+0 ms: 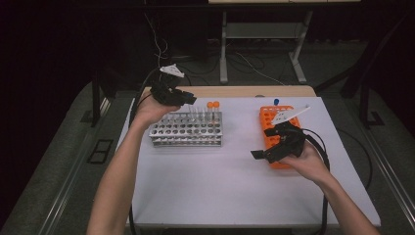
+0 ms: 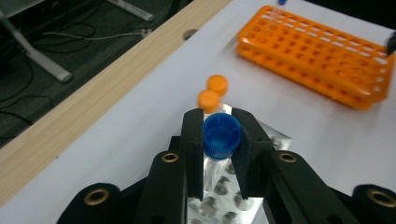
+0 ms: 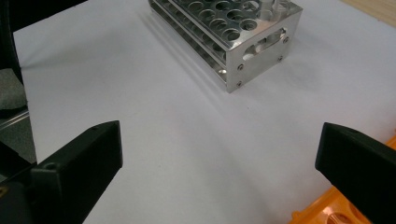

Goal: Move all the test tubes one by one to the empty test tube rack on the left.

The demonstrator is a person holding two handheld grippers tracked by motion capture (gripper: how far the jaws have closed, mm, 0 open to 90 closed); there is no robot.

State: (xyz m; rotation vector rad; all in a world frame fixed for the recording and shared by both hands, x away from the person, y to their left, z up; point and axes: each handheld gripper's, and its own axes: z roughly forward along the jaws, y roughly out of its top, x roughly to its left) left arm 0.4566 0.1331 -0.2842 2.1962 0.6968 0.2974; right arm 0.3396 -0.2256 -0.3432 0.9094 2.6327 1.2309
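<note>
In the left gripper view the left gripper [image 2: 218,140] pinches a blue-capped tube [image 2: 221,136] just under its cap, both jaws pressed against it; the clear body of the tube runs down between the jaws and its lower end is lost against the metal rack [image 2: 233,200] below, so whether the tip sits in a hole or hangs above one cannot be told. In the high view that gripper [image 1: 188,99] is over the far left part of the metal rack [image 1: 186,129], but the hand and the black body cover the tube there. Just beyond the jaws stand two orange-capped tubes [image 2: 212,93], blurred, their bodies hardly visible. The orange rack [image 2: 317,53] lies well apart to the right on the white table [image 1: 220,186]; one blue-capped tube [image 1: 276,102] stands at its far end, its cap cut off by the top edge in the left gripper view — counted, that makes two blue caps, two orange caps, two racks. The right gripper [image 1: 266,154] is near the near end of the orange rack [image 1: 268,117], pointing left, and its hand hides part of that rack. In the right gripper view its jaws stand spread wide at the two lower corners with only bare table between them — nothing held; the metal rack [image 3: 233,37] is cut off at the top edge, and a sliver of orange rack [image 3: 336,212] shows at the bottom right
</note>
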